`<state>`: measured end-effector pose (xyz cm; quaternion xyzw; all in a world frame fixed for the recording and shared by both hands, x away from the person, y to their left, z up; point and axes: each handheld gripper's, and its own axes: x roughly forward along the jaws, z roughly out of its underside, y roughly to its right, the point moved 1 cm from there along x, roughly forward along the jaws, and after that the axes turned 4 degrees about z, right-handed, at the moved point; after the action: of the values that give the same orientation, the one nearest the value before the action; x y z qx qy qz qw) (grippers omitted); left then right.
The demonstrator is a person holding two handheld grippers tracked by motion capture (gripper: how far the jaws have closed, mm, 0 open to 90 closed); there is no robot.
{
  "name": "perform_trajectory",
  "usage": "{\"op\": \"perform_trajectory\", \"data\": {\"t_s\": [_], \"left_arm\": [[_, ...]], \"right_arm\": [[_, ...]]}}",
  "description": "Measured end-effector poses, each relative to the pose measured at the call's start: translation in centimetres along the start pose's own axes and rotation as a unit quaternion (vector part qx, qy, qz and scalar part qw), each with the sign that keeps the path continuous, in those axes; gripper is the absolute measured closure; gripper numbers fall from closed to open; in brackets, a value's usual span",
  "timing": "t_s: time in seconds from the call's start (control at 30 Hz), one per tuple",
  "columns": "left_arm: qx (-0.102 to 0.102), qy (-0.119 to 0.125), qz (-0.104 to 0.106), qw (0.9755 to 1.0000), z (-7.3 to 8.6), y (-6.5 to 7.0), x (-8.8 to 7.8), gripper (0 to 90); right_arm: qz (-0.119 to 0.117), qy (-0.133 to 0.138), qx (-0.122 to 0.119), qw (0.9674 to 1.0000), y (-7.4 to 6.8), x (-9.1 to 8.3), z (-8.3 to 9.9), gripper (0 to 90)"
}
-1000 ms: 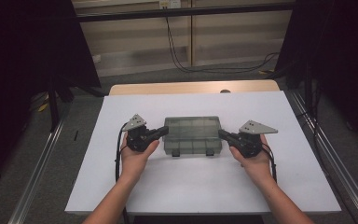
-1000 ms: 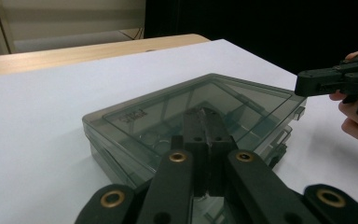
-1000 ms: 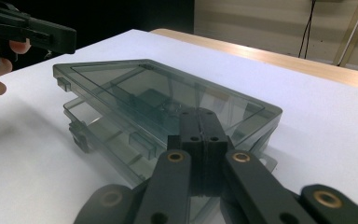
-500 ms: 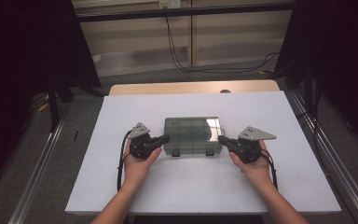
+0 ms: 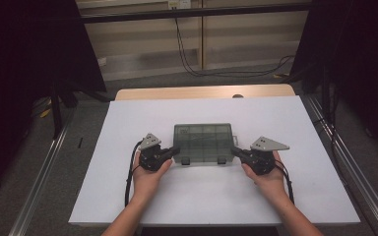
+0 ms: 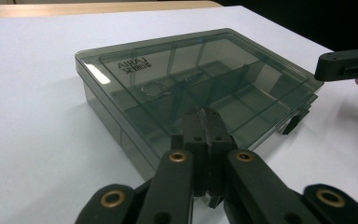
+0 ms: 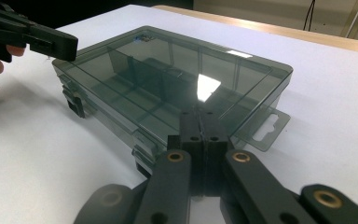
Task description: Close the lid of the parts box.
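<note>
Fingers [image 6: 205, 126] pressed together flank the smoky compartment box [image 5: 203, 142] between them.

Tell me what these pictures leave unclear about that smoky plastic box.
- Smoky transparent plastic compartment box: contents unclear through tinted lid; high view too small.
- Small ring-like object inside: left gripper view, blurred by lid glare.
- Front latches: partly hidden under the box edge.
- Left gripper tip contact: hidden by its own fingers.

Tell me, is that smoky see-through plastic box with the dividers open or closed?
Closed. The smoky transparent plastic compartment box has its lid lying flat on the base all round, with the dividers visible through it. Whether the front latches are snapped: cannot tell.
</note>
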<state>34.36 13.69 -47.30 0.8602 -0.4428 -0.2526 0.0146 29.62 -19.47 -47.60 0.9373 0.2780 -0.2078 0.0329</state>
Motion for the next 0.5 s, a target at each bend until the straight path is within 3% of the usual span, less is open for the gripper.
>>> {"op": "perform_trajectory", "data": {"t_s": [0.2, 0.5], "left_arm": [[0.011, 0.000, -0.009, 0.9999, 0.12, 0.21, 0.07, 90.0], [0.007, 0.005, -0.005, 1.0000, 0.17, 0.22, 0.13, 90.0]], "right_arm": [[0.003, 0.002, -0.003, 1.0000, 0.06, 0.10, 0.35, 90.0], [0.004, 0.005, -0.007, 1.0000, 0.00, 0.09, 0.45, 90.0]]}}
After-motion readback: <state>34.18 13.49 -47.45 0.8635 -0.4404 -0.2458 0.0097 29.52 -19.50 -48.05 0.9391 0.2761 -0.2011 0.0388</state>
